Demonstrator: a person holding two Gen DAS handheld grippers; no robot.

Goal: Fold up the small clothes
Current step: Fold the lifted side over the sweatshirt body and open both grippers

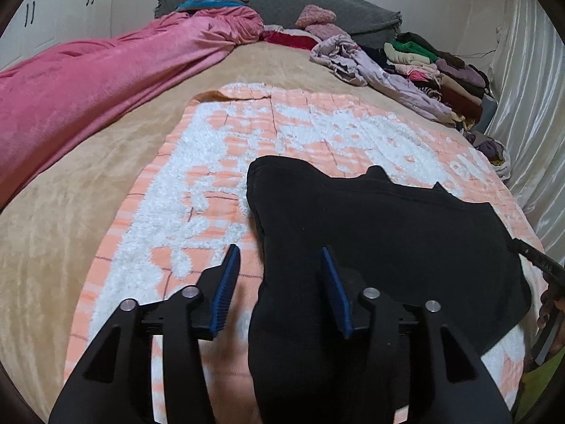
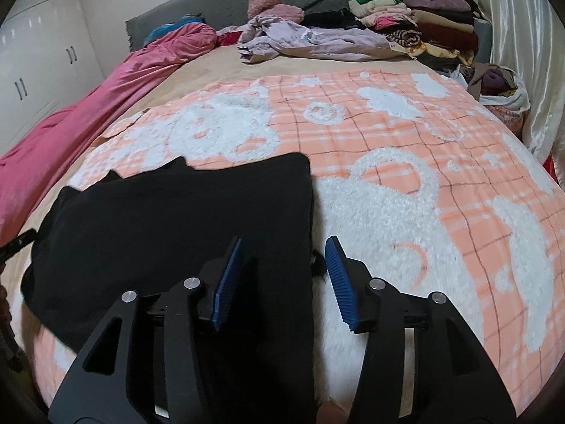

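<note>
With both the left gripper (image 1: 280, 258) and the right gripper (image 2: 284, 249) standing part-open and gripping nothing, the black garment (image 1: 381, 226) is lying flat on the peach blanket (image 1: 197, 190), so smoothing its edges before regripping is looking wise.

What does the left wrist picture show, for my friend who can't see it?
A black garment lies spread on a peach-and-white blanket on a bed, and the left gripper hovers open over its near edge. Behind are a pink quilt and stacked clothes.
</note>
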